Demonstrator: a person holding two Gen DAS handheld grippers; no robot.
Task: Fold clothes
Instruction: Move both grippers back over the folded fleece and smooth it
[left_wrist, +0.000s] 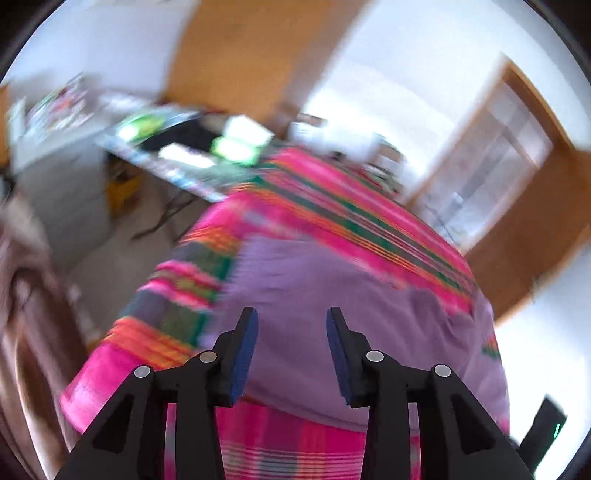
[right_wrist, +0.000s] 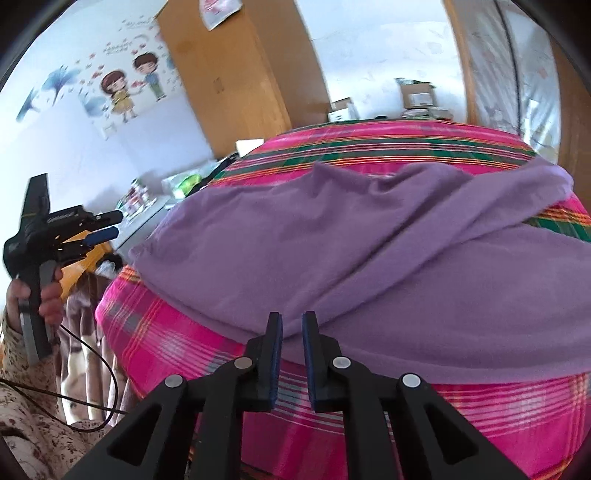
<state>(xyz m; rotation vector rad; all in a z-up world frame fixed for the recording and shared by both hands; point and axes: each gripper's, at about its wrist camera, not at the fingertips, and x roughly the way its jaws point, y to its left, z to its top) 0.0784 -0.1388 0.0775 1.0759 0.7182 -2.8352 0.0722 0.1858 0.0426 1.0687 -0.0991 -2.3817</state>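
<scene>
The soft matt lilac cloth garment (right_wrist: 369, 236) looks like smooth knit, lying on a woven pink, green and orange striped cotton-like bedcover (right_wrist: 369, 144). The matt black plastic right gripper (right_wrist: 292, 321) carries dull blue rubbery pads (right_wrist: 306, 354) and shiny metal pins. The tall orange-brown wooden wardrobe (right_wrist: 240, 81) has a smooth, faintly glossy finish

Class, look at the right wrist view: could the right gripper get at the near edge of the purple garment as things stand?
Probably yes: the right gripper sits just before the purple garment, jaws slightly apart and empty, with only bare pink striped bedcover between.

Both wrist views over purple garment (left_wrist: 332, 295)
</scene>
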